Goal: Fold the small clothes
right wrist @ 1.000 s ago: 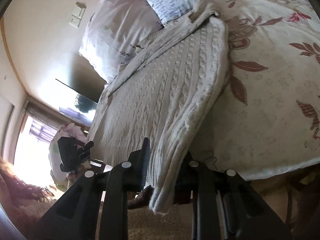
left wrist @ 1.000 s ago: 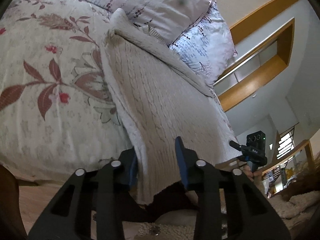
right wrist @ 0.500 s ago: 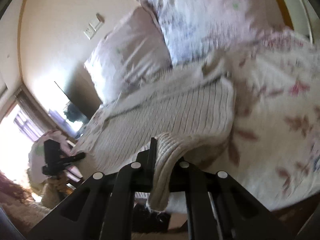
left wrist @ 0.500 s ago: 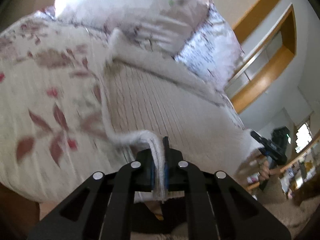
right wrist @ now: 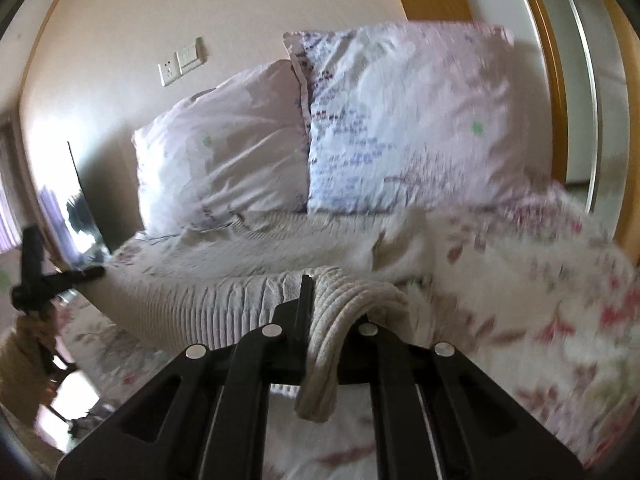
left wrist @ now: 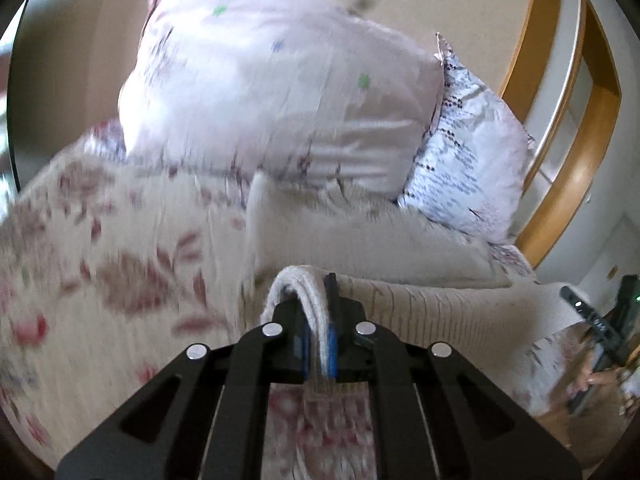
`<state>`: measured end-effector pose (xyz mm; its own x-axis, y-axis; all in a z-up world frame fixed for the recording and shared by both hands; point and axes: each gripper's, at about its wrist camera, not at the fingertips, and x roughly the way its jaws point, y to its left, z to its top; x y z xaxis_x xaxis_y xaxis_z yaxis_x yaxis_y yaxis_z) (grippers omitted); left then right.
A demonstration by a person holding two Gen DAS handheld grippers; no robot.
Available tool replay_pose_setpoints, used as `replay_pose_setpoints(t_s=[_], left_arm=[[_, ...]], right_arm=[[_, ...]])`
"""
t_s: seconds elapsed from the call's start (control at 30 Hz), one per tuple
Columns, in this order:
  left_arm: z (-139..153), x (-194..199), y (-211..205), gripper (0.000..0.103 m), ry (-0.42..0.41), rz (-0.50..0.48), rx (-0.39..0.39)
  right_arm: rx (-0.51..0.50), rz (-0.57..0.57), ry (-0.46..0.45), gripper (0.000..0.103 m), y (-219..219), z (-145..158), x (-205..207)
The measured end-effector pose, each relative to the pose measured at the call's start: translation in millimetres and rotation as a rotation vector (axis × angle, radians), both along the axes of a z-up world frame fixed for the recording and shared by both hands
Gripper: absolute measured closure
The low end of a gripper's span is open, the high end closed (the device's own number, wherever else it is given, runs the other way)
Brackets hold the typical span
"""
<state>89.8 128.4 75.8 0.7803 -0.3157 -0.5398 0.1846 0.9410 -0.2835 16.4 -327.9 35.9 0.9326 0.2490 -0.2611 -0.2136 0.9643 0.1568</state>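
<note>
With the left gripper and right gripper each clamped on a hem corner of the cream knit sweater lying ahead on the floral bedspread, the fold looks begun, and next both corners likely need carrying forward together toward the pillows.

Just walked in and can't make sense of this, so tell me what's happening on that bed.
A person with a claw in each hand is folding a cream cable-knit sweater spread on the floral bedspread. The left claw and the right claw are each shut on a corner of its near hem, held above the bed. No fold is made yet.
</note>
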Motion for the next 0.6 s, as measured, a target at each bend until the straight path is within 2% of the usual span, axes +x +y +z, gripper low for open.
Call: replay_pose_setpoints(t_s=[0.17,0.33,0.5,0.6], left_arm=[[15,37,-11,0.097,-0.036,0.039,0.052],[12,78,-17,0.097,-0.031,0.092,0.082],[-3,119,-19,0.097,0.028,0.128,0.059],[-17,138,-21,0.097,0.070,0.139,0.057]], right_arm=[[-0.125,-0.077,-0.042,0.096,16,16,28],[-0.221,-0.125,-0.066,0.096,30,25,61],[-0.191,-0.139,0.014,0.096,30,15,106],[-0.160,-0.143,0.097,0.096,24,0,134]])
